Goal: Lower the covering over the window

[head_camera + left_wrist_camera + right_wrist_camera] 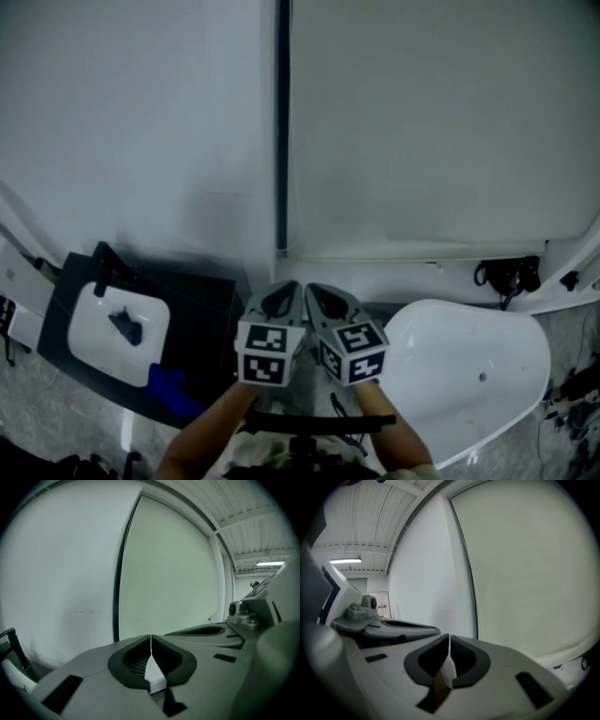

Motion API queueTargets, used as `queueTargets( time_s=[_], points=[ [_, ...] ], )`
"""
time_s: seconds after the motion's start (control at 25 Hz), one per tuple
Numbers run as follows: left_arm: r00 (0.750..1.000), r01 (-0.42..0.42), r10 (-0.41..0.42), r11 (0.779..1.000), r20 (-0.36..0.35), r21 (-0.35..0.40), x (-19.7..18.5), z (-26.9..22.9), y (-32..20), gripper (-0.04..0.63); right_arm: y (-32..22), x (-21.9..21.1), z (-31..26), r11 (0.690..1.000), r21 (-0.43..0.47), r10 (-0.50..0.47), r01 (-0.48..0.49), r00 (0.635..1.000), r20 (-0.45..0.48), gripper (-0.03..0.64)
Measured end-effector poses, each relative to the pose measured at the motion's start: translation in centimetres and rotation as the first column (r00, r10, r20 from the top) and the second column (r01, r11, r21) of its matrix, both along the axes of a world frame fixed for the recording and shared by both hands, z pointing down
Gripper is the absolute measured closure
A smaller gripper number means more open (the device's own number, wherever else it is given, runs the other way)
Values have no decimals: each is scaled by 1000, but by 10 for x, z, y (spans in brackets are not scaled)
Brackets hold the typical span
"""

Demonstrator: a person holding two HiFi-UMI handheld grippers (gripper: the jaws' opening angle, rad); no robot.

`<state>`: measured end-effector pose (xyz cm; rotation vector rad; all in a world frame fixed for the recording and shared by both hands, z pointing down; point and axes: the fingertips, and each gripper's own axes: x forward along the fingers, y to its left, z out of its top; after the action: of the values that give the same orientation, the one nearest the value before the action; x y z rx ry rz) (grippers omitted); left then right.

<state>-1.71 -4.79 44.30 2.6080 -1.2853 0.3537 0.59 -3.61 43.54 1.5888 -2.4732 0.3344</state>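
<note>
Bench of black board (202, 305) with white oval basin (117, 330) at far left, well apart from the work. Next, left hand-held gripper (289, 287), clenched on nothing, jaws pressed flat together. Just beside it, right hand-held gripper (314, 289), likewise clenched and empty. Above them, thin dark vertical window frame (282, 122), then pale roller blind (431, 131) hanging over the window, bottom rail just above the sill. Looks down, or nearly so. For any further drop: calls for finding a pull cord near the frame (too faint to confirm), parting one pair of jaws and gripping it. White oval bathtub (469, 375) at far right.
</note>
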Motion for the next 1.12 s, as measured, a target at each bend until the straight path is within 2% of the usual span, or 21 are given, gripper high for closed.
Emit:
queueTargets(
  time_s=[0.28, 0.52, 0.64, 0.76, 0.88, 1.12],
  points=[
    [1000, 10, -9, 1000, -14, 18, -10, -9, -41, 574, -50, -9, -14, 998, 32, -49, 49, 999, -3, 611],
    [998, 55, -55, 998, -6, 25, -15, -10, -79, 574, -94, -12, -20, 987, 60, -150, 149, 989, 11, 611],
    [996, 93, -93, 995, -4, 35, -15, -13, -103, 574, -124, -7, -26, 976, 78, -206, 202, 977, 46, 578],
    [992, 128, -128, 991, 3, 49, -12, -19, -126, 574, -153, -4, -38, 957, 121, -271, 264, 961, 48, 578],
    [988, 154, -155, 986, 24, 66, -9, -25, -148, 574, -183, -3, -51, 925, 169, -352, 341, 935, 36, 558],
    [978, 202, -205, 976, 30, 83, -5, -35, -175, 574, -231, -3, -65, 866, 208, -464, 454, 886, -2, 545]
  ],
)
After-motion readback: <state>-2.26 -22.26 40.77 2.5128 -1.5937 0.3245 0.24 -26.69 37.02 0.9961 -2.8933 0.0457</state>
